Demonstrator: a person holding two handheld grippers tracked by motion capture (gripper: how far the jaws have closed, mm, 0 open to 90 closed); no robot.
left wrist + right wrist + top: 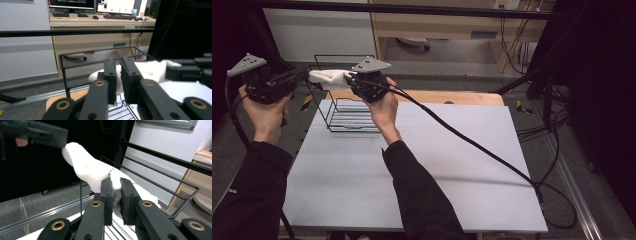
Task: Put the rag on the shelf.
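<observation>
A white cloth point(328, 76) hangs stretched in the air between my two grippers, above a black wire rack point(343, 107) that stands on the white table top point(437, 160). My left gripper point(306, 75) holds the cloth's left end, and my right gripper point(348, 79) holds its right end. In the left gripper view the jaws point(119, 72) stand nearly together with the cloth point(150, 71) pinched between them, and the right gripper point(172, 68) shows at the far side. In the right gripper view the jaws point(115, 192) are shut on a fold of the cloth point(87, 167), whose far end reaches the left gripper point(60, 136).
The right gripper's black cable point(472, 142) trails across the table to its right edge. A wooden board point(432, 96) lies behind the white top. Beyond the rack are a black bar point(75, 32) and a desk with monitors point(100, 17).
</observation>
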